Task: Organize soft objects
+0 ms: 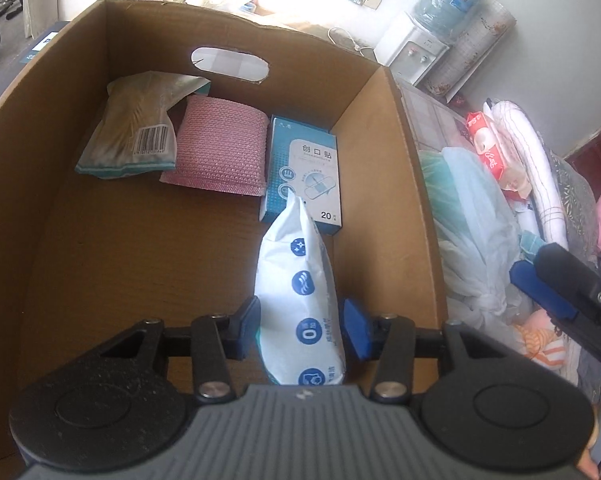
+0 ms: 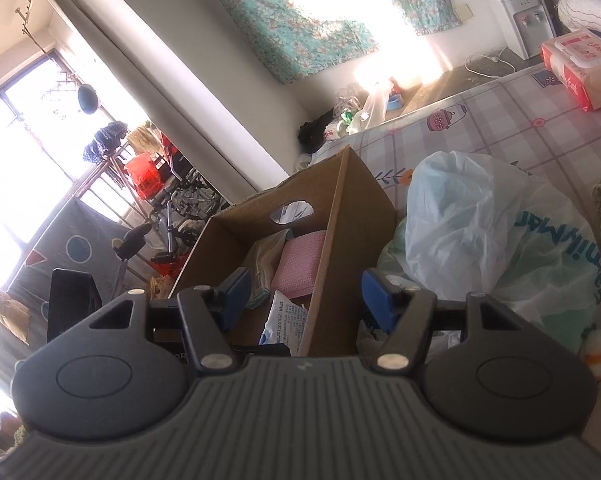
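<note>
While the left gripper (image 1: 300,326) hangs inside the cardboard box (image 1: 404,200), we see its jaws spread to either side of a white wipes pack (image 1: 300,296), with a gap showing at the right pad, so we judge the pack is not clamped; whether the left pad touches it we cannot tell. Just ahead of the jaws, the pack's far tip overlaps a blue plaster box (image 1: 306,164). Further ahead and to the left lie a pink textured pack (image 1: 220,148) and a clear bag with a barcode (image 1: 134,136), close to the box's far wall.

The right gripper (image 2: 304,294) hovers above the box's near edge, jaws spread wide with nothing between them. To the right of its jaws sits a pale plastic bag (image 2: 472,224) on the patterned cloth, and far ahead on the right a red wipes pack (image 2: 576,68).

We judge the job partly done: four items are in the box, while the bag and red pack remain outside.
</note>
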`<action>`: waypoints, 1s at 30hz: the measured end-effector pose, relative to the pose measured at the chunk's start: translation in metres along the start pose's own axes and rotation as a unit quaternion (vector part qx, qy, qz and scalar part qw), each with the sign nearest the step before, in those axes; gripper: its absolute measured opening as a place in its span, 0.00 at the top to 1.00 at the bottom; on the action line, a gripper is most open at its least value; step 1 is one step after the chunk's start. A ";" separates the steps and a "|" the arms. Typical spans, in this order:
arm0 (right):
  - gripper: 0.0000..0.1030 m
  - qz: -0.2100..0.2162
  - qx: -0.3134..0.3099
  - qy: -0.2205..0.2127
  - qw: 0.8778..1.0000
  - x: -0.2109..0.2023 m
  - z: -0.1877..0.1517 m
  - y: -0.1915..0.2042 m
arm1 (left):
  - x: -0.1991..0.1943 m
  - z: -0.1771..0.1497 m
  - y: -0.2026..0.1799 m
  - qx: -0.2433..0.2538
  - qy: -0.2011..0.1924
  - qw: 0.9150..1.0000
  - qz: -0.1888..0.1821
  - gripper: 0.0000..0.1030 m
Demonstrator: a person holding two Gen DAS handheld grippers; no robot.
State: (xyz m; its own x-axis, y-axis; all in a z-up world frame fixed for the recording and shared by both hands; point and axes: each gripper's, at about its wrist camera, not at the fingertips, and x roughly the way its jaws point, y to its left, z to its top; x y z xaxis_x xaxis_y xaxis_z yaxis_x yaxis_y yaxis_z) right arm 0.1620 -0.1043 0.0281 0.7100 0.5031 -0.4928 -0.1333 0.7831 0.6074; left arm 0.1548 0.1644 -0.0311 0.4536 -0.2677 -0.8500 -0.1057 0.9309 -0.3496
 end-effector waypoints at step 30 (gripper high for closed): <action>0.38 -0.001 0.035 0.013 0.999 -0.001 -0.013 -0.021 | -0.001 -0.003 -0.016 0.026 0.001 0.999 0.022 0.68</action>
State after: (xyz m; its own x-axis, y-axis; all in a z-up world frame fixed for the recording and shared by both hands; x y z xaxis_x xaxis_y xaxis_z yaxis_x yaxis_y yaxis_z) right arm 0.1547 -0.1166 0.0081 0.6914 0.5118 -0.5099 -0.0829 0.7573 0.6478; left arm 0.1538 0.1493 -0.0258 0.4471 -0.2260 -0.8655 -0.0797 0.9536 -0.2902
